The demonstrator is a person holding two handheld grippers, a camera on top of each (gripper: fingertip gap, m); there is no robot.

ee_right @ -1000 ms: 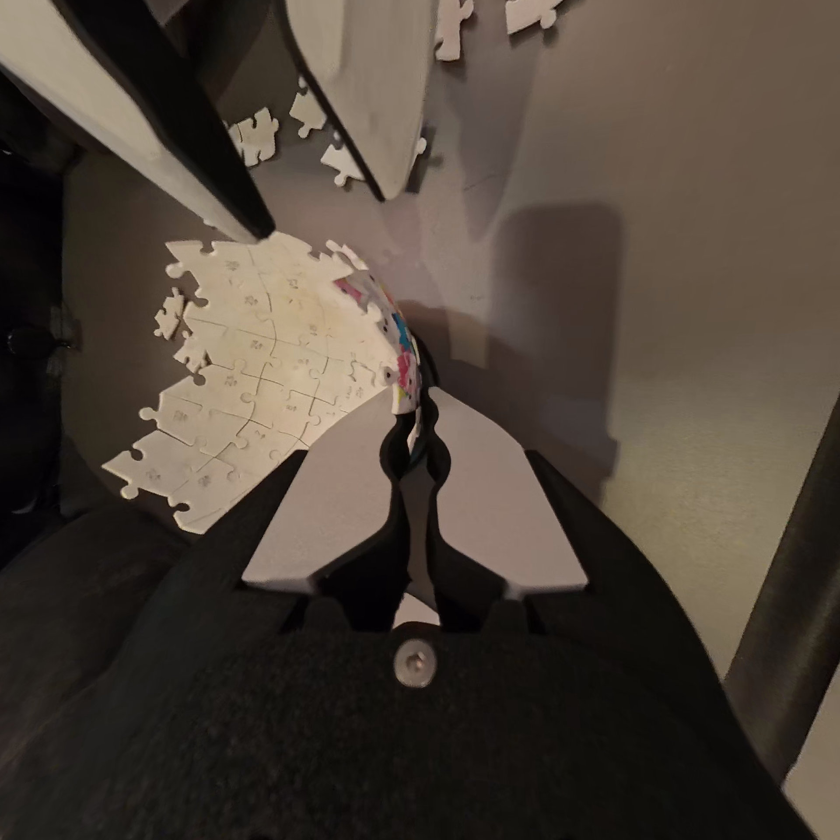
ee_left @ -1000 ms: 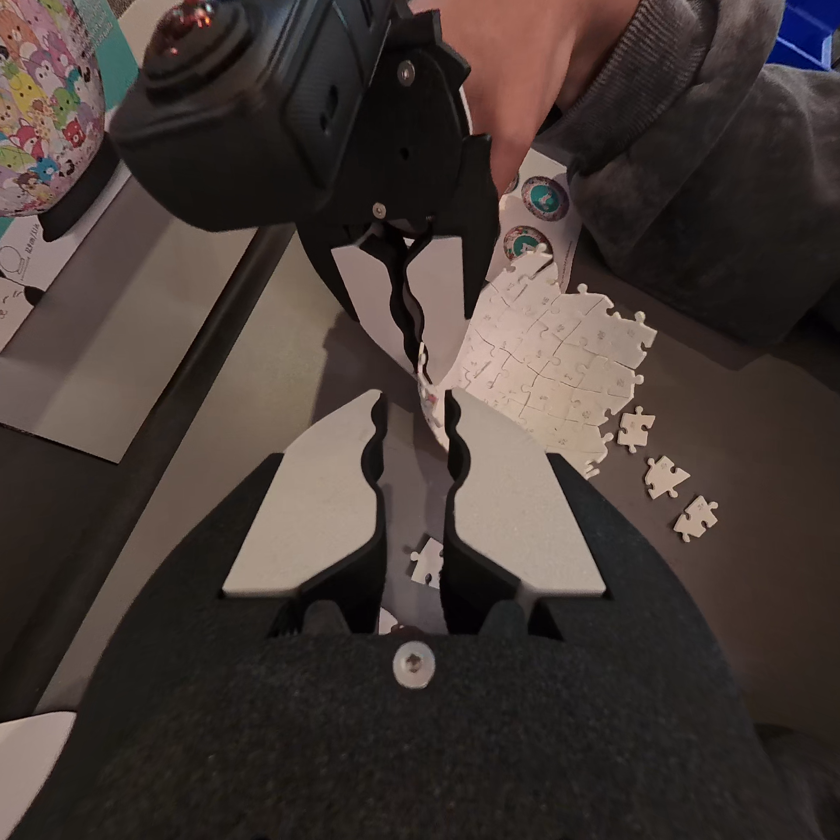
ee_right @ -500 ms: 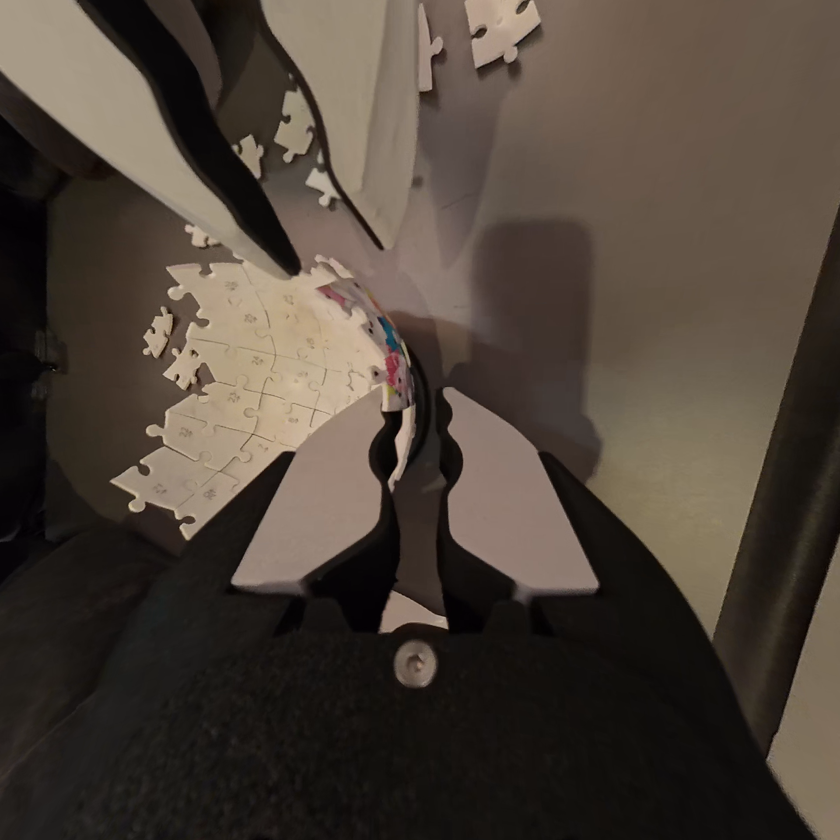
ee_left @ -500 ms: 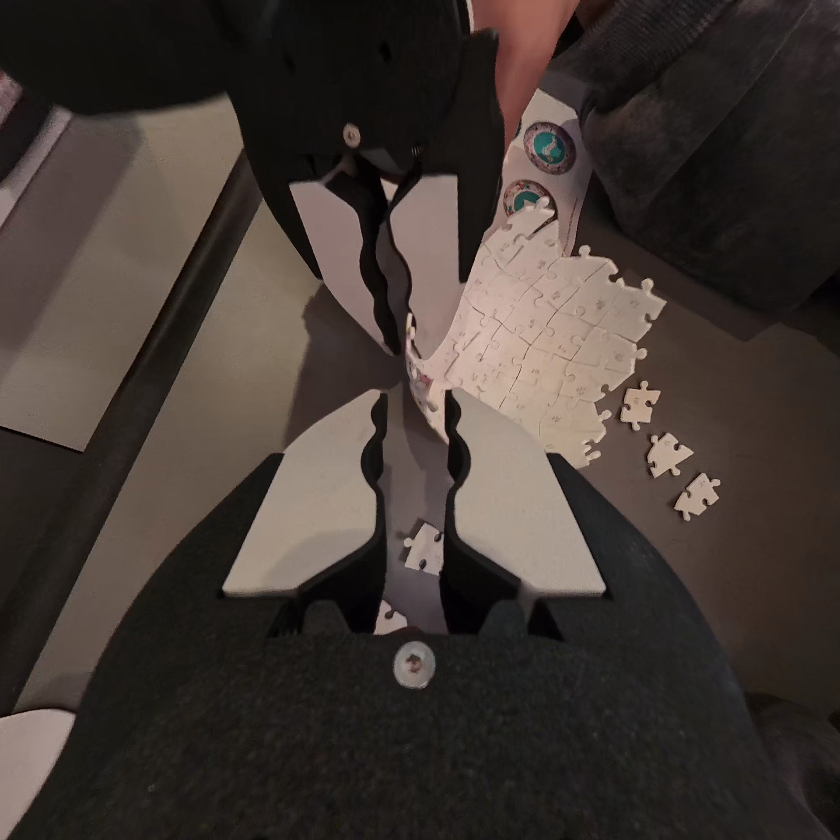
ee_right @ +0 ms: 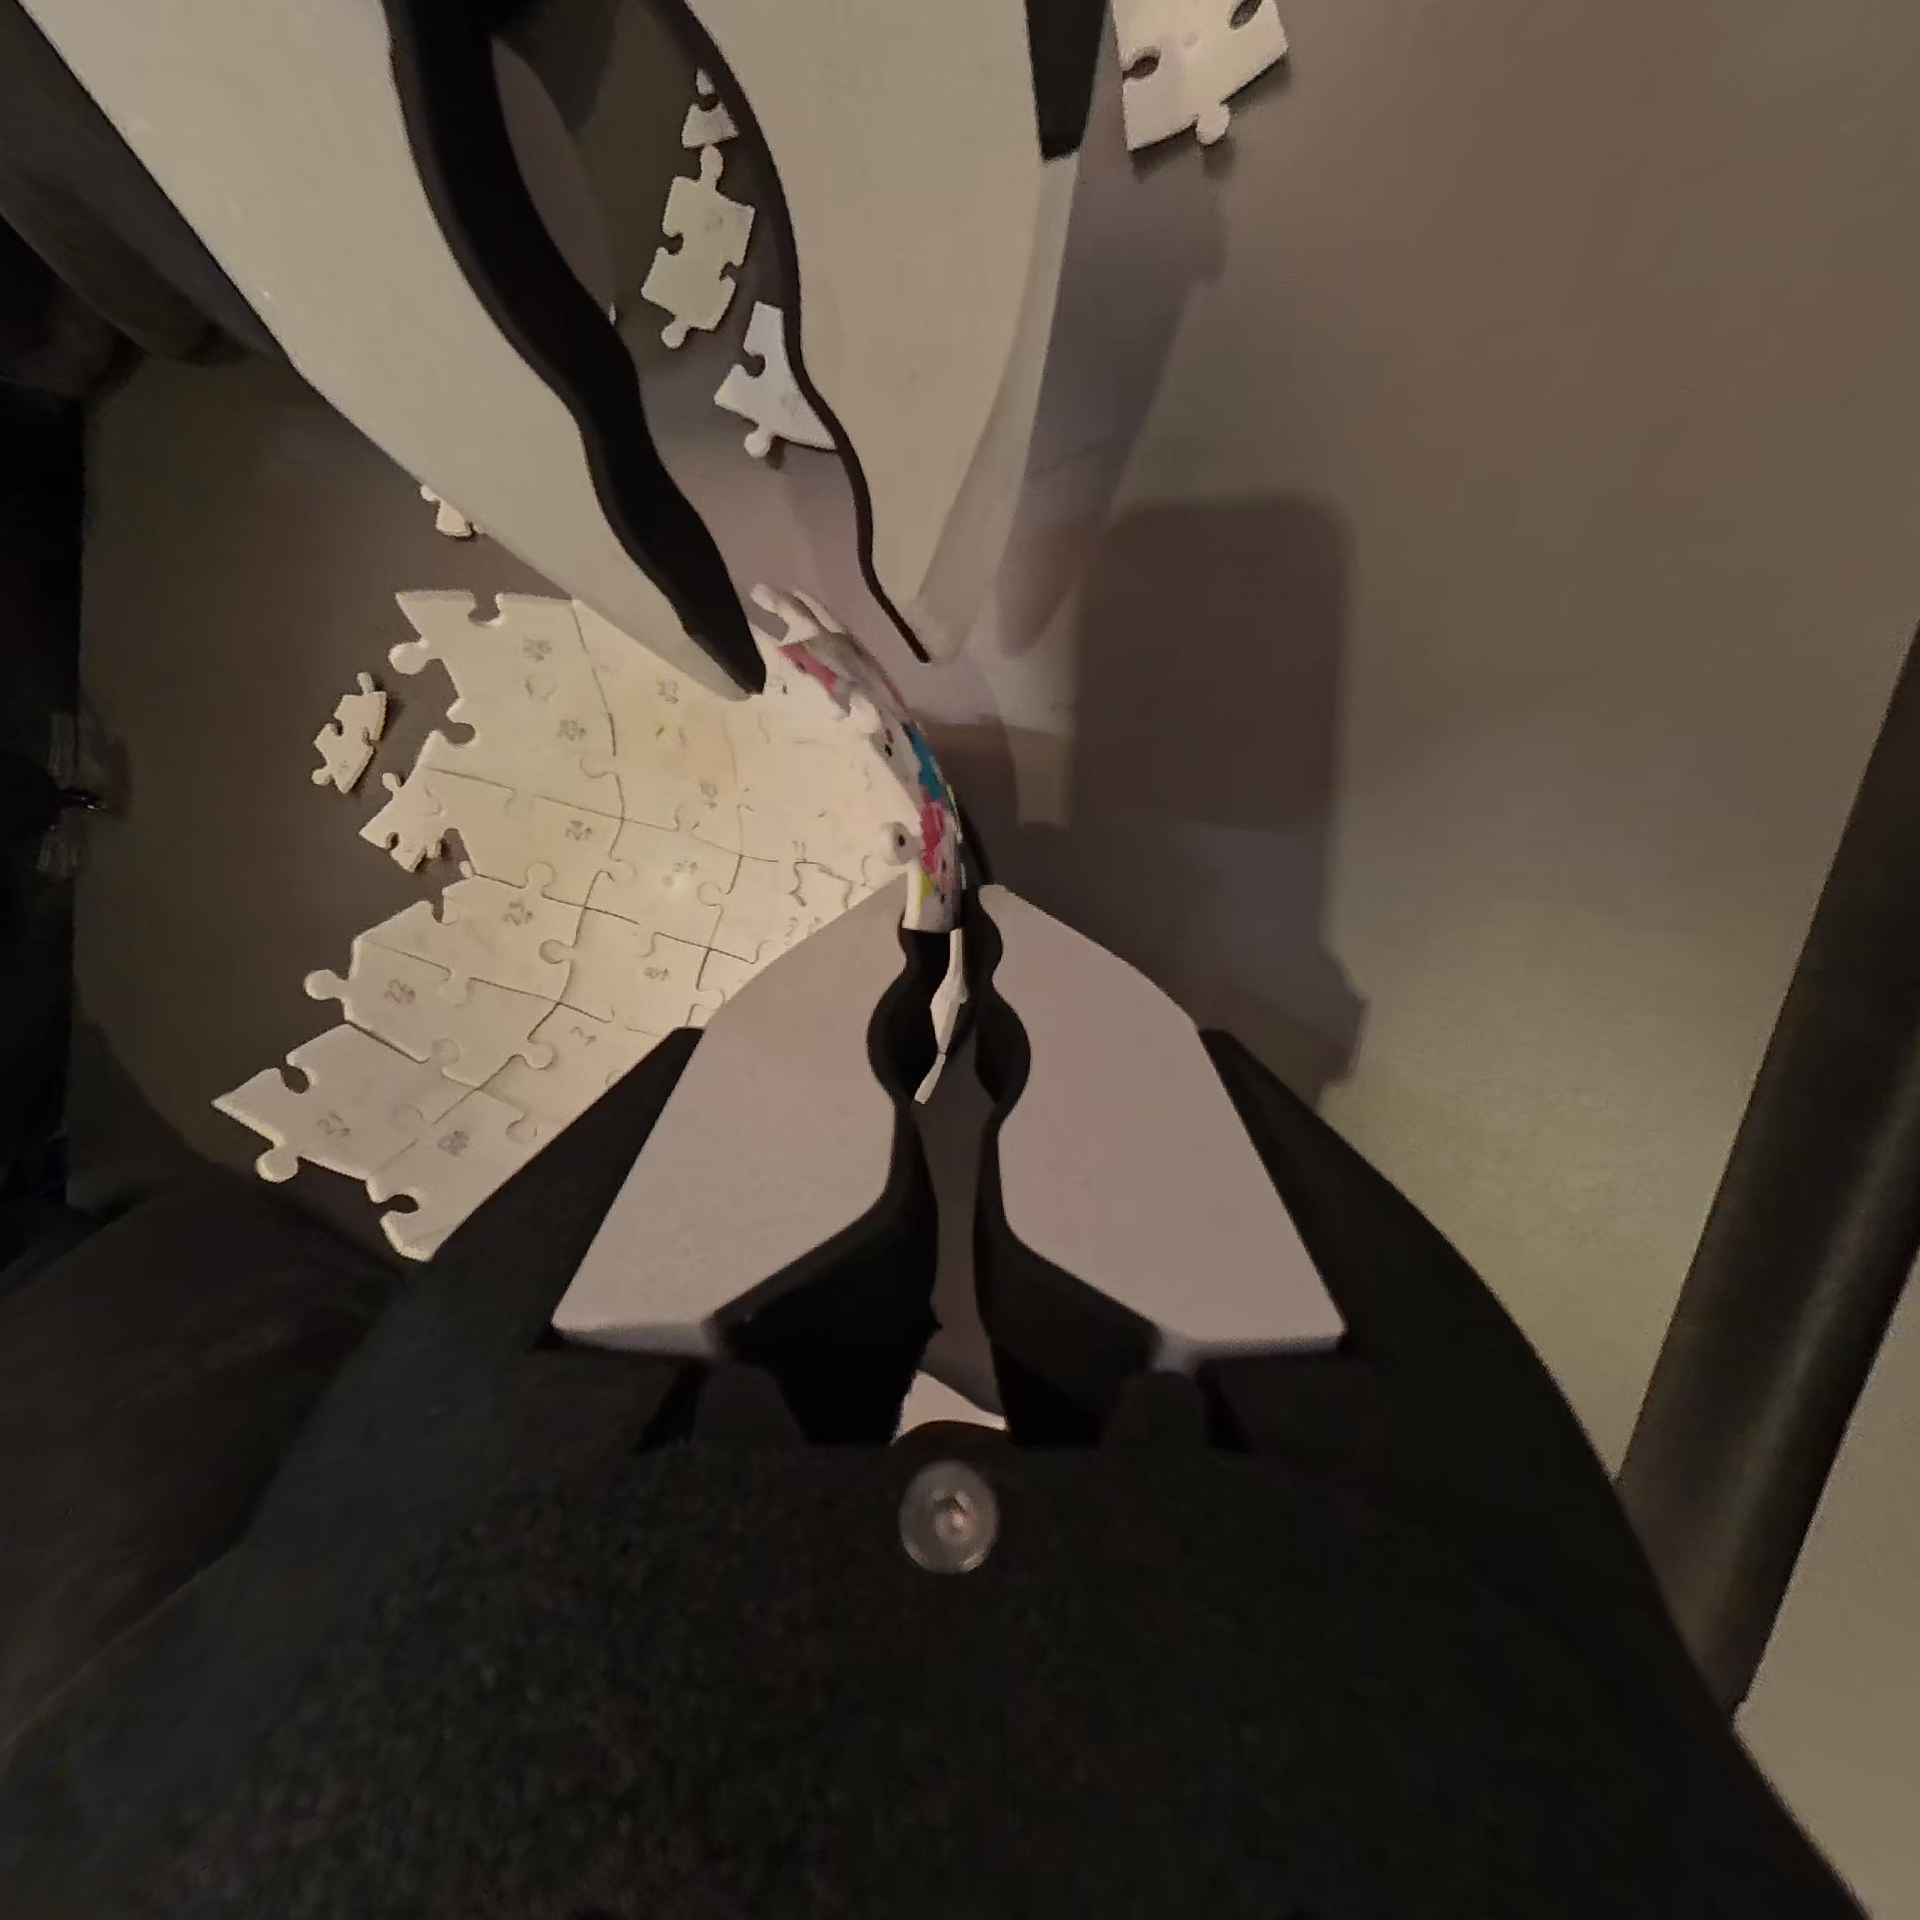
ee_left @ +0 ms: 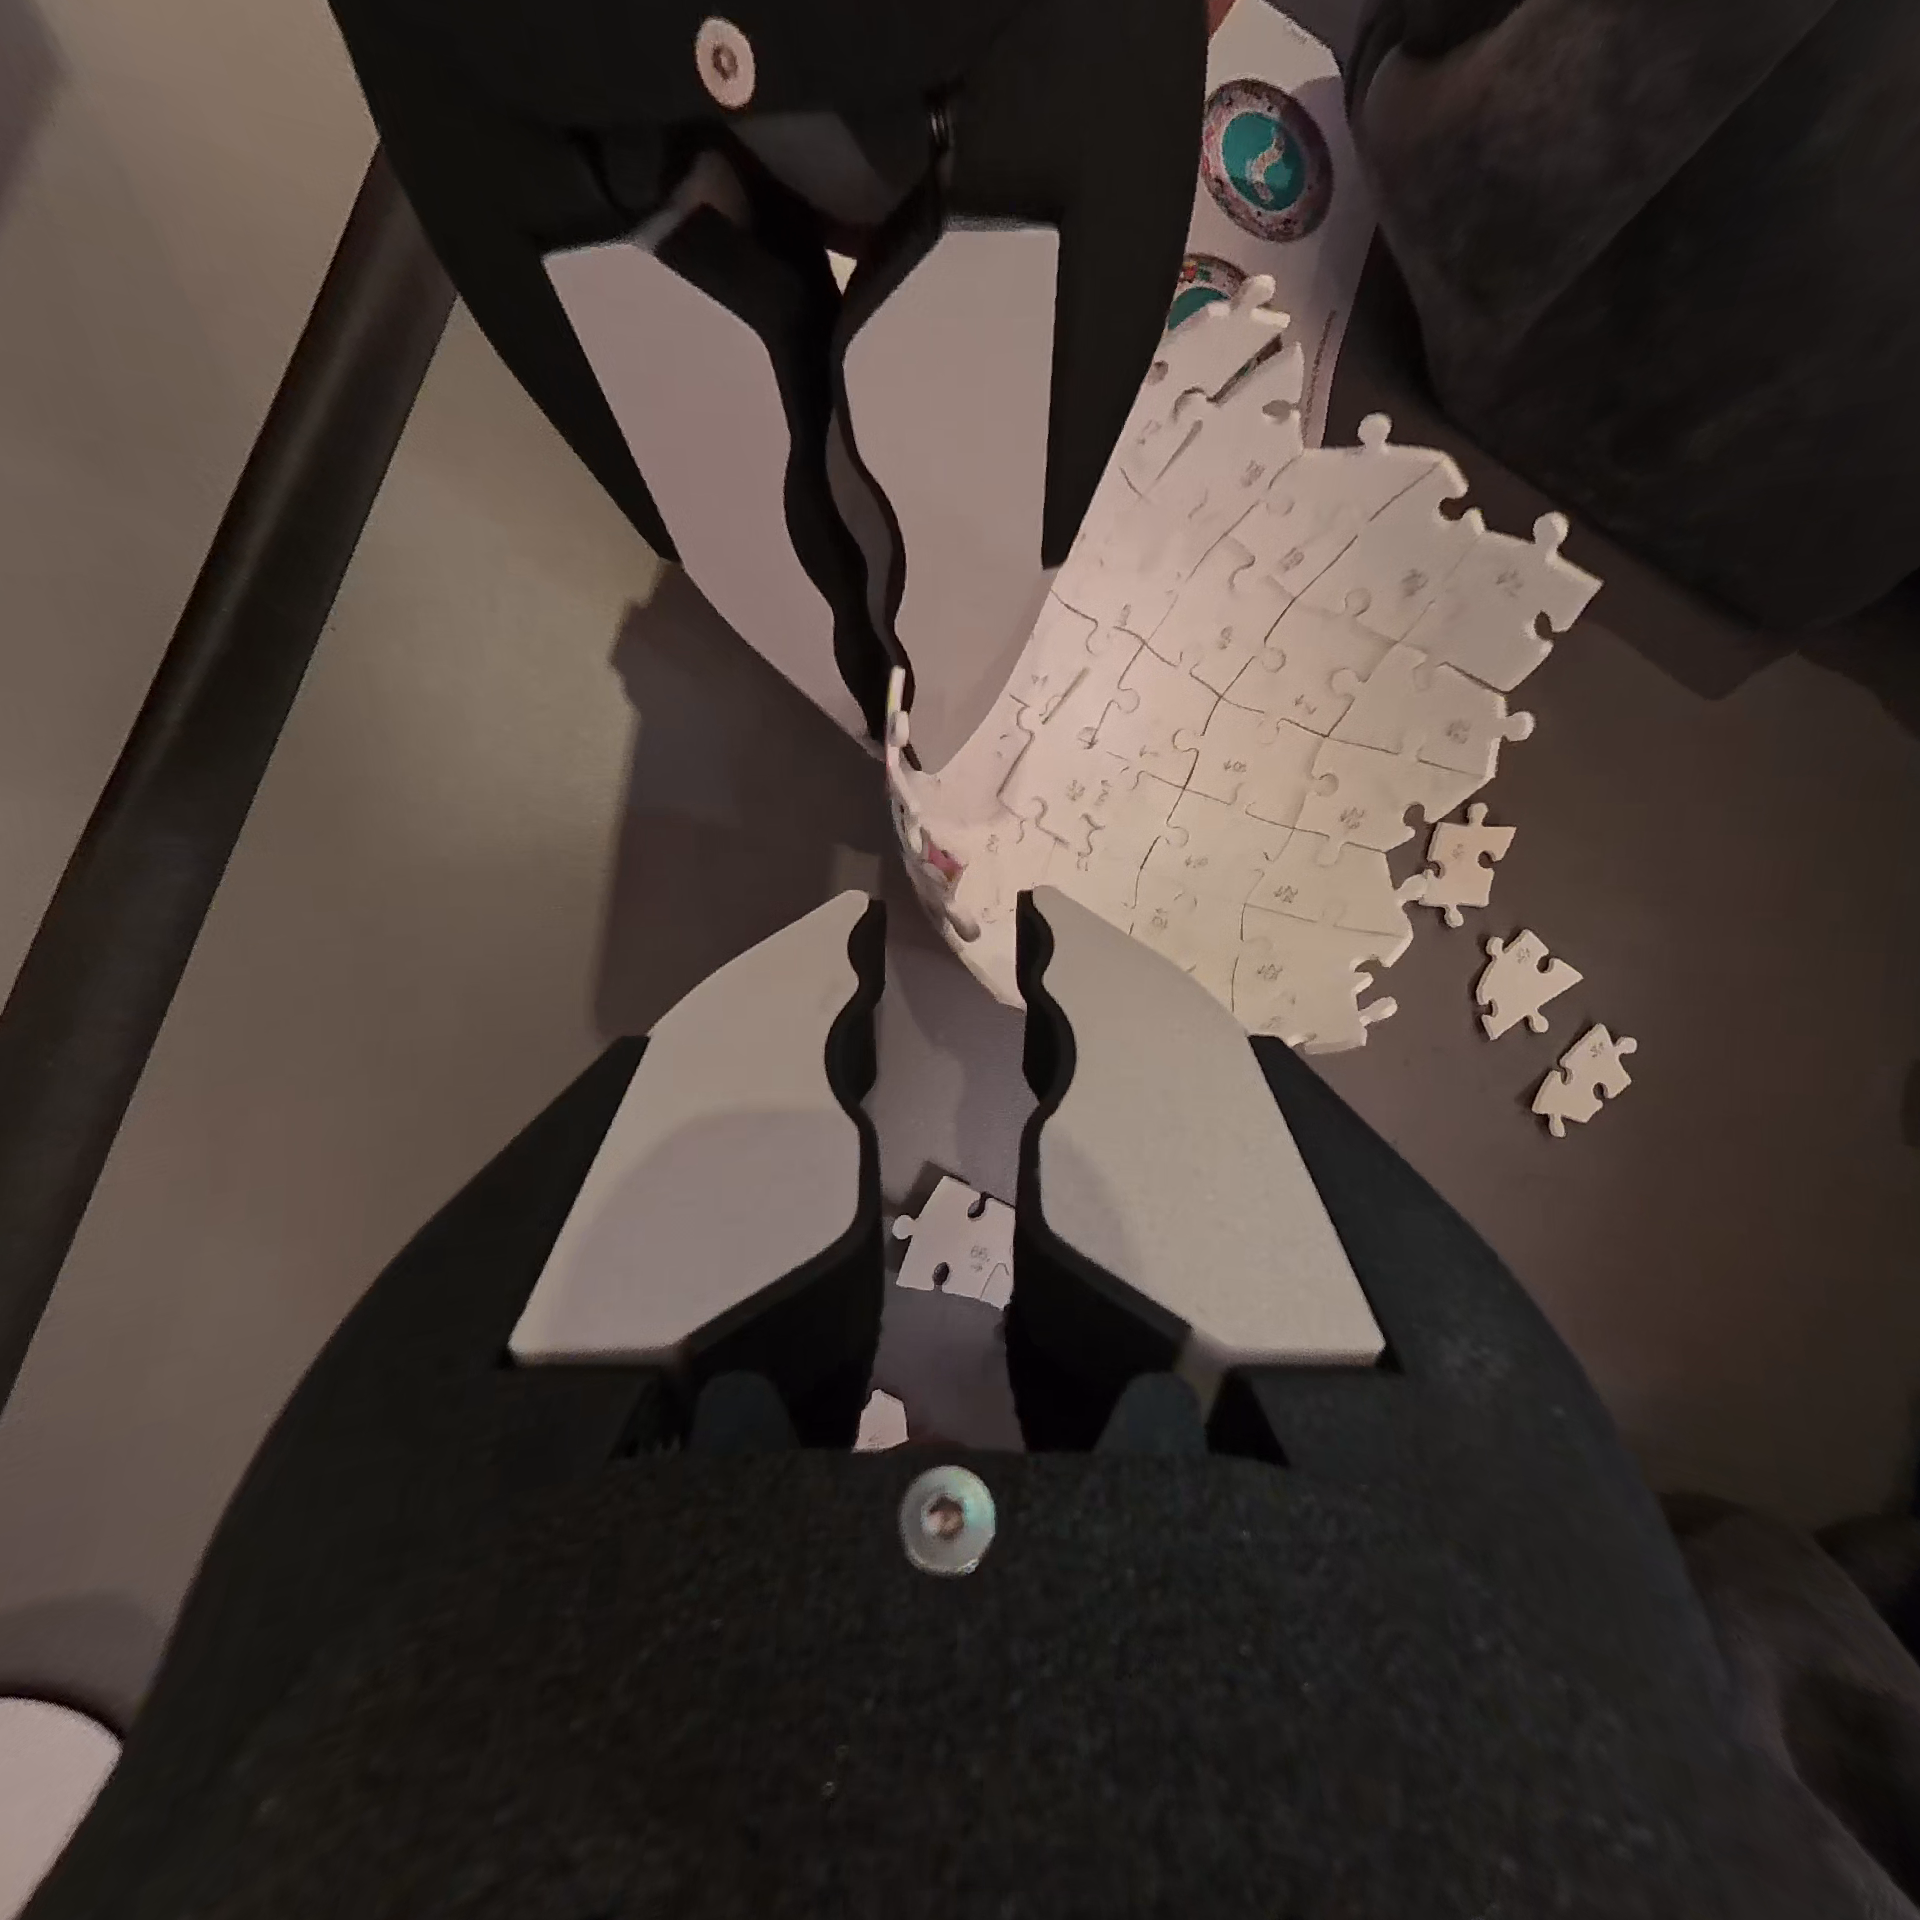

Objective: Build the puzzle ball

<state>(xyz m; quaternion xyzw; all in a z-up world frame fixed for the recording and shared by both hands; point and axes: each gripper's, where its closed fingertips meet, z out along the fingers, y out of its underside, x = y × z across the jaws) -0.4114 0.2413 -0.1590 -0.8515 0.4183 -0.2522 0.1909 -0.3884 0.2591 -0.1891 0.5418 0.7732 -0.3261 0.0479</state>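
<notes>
Left wrist view is showing your left hand-held gripper (ee_left: 948,914) spread, its fingers straddling the near rim of the shell (ee_left: 1226,748), the curved half-built part of the puzzle ball, without pinching it. That shell is sitting on the tabletop (ee_left: 260,883), pale inner side up, coloured outer face peeking at its rim. Across the shell, your right hand-held gripper (ee_left: 883,717) is reaching in, pressed together on the shell's far rim. Three loose pieces (ee_left: 1527,982) are lying just beside the shell, and another piece (ee_left: 956,1242) is lying below your left fingers.

Right wrist view is showing the right hand-held gripper (ee_right: 951,914) pinching the shell (ee_right: 623,831) at its coloured rim, while the left hand-held gripper (ee_right: 831,665) is hanging spread over the opposite rim. More pieces (ee_right: 701,244) are lying beyond the shell.
</notes>
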